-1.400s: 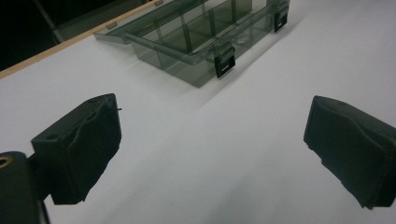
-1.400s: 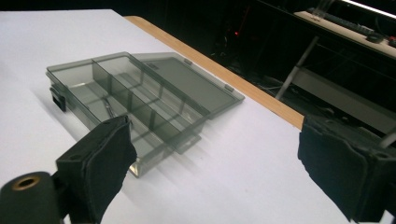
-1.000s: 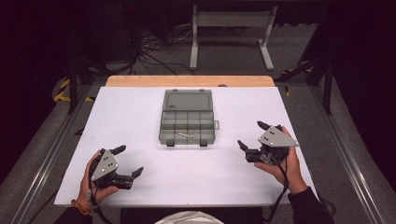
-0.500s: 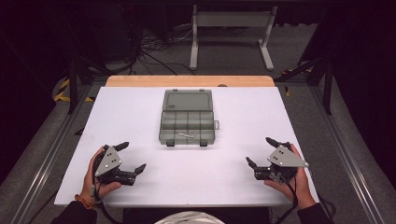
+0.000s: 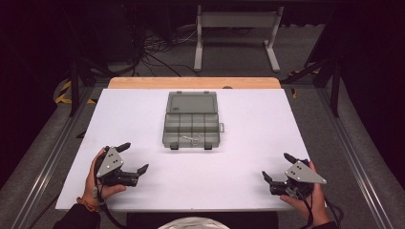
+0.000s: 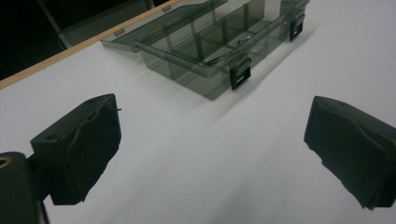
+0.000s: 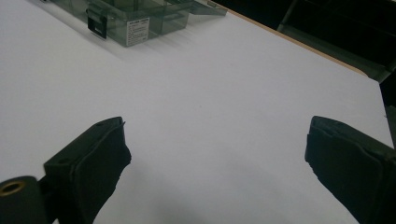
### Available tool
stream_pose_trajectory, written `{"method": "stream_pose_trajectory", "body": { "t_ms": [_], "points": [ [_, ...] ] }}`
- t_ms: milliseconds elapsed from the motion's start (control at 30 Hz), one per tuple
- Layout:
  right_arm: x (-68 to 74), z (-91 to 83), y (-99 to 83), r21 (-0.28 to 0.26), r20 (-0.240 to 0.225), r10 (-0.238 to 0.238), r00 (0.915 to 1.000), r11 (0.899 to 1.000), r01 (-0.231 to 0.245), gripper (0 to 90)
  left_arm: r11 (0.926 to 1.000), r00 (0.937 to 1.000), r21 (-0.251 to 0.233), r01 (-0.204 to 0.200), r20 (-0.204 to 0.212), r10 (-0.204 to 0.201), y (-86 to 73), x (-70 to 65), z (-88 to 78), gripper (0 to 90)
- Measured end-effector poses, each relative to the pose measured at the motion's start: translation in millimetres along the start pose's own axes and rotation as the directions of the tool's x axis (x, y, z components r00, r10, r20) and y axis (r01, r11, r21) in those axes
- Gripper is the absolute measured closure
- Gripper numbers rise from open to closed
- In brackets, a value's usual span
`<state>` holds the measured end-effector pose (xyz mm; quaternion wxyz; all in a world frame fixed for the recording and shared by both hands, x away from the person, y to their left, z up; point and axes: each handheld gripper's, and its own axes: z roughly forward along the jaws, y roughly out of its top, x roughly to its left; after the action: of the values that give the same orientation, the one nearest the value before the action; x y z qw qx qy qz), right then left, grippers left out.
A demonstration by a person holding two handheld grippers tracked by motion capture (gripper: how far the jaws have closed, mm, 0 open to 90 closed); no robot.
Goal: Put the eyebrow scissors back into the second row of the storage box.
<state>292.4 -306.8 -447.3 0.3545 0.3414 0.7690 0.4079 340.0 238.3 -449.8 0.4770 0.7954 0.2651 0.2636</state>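
A grey translucent compartment box [image 5: 191, 124] lies open at the middle of the white table [image 5: 248, 124], lid folded back toward the far side. A small metal piece [image 5: 190, 139] lies in one of its front compartments. My left gripper [image 5: 133, 158] rests near the front left edge, held in a hand, open with nothing between its jaws. My right gripper [image 5: 277, 167] sits near the front right edge, also open and empty. In the left gripper view the box [image 6: 210, 44] lies ahead, its black latches facing me. In the right gripper view the box [image 7: 135, 18] is at the upper left.
A wooden strip [image 5: 193, 82] runs along the table's far edge. Beyond it stand a white metal frame [image 5: 236, 36] and cables on the dark floor. Metal rails [image 5: 353, 157] flank the table on both sides.
My right gripper has moved back toward the front right edge of the table and lower. The left gripper has barely shifted. Both have stayed open.
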Motion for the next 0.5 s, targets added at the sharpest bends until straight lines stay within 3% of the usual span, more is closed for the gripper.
{"method": "stream_pose_trajectory", "body": {
  "t_ms": [267,500],
  "points": [
    [5.5,-0.4,2.7,-0.023,0.012,-0.015,0.9998,1.000,0.015,6.4,0.9999,0.9999,0.001,-0.012,-0.005,0.012,0.2,-0.3,-1.3,5.4],
    [5.3,-4.7,5.3,-0.041,0.044,0.002,0.9990,0.999,0.000,6.5,0.9999,0.9999,-0.008,-0.011,0.009,0.011,-0.8,-0.1,-0.8,5.4]
  ]
}}
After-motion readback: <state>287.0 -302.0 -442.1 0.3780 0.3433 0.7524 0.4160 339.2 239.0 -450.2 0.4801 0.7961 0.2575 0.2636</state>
